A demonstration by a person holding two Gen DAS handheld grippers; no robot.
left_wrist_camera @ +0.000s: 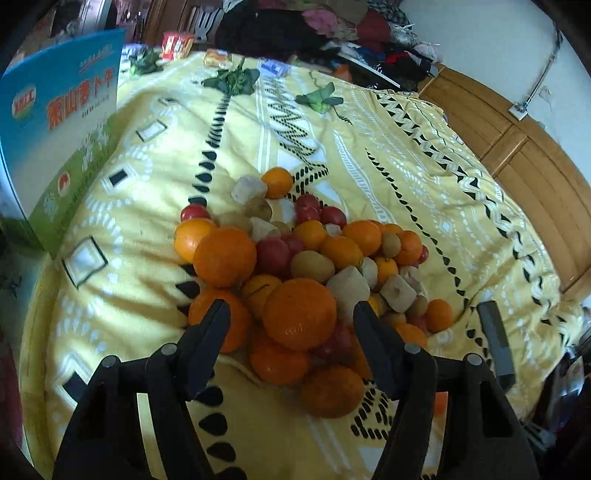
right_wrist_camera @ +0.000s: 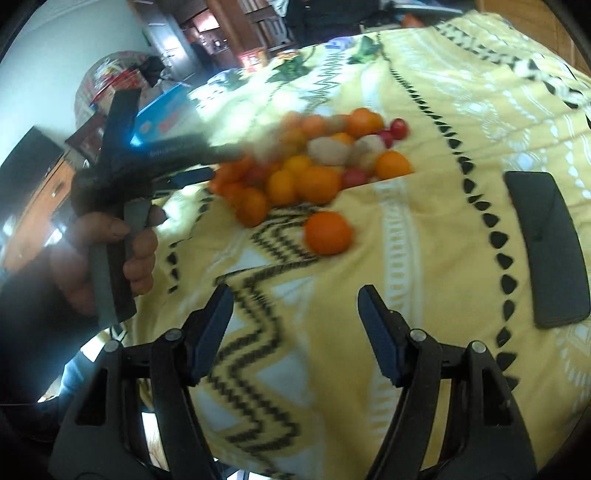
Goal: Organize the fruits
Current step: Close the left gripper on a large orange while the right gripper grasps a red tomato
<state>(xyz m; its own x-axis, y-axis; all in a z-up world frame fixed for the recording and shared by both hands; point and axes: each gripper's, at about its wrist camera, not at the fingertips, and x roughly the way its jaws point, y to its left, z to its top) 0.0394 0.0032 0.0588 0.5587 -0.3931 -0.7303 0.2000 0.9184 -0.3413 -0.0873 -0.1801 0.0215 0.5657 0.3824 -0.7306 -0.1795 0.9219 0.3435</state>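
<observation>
A heap of fruit (left_wrist_camera: 303, 266) lies on a yellow patterned blanket (left_wrist_camera: 388, 177): several oranges, small red fruits, brown round fruits and pale cut chunks. My left gripper (left_wrist_camera: 291, 314) is open, its fingers either side of a large orange (left_wrist_camera: 300, 314) at the near end of the heap, not closed on it. In the right wrist view the heap (right_wrist_camera: 314, 162) is further off and one orange (right_wrist_camera: 328, 232) lies apart, in front of it. My right gripper (right_wrist_camera: 295, 299) is open and empty above bare blanket. The left gripper's body and the hand holding it (right_wrist_camera: 122, 221) show blurred at left.
A blue and green box (left_wrist_camera: 62, 147) stands at the blanket's left edge. A black phone (right_wrist_camera: 546, 247) lies on the blanket right of the heap, also in the left wrist view (left_wrist_camera: 496, 343). A wooden headboard (left_wrist_camera: 517, 155) and piled clothes (left_wrist_camera: 332, 29) border the bed.
</observation>
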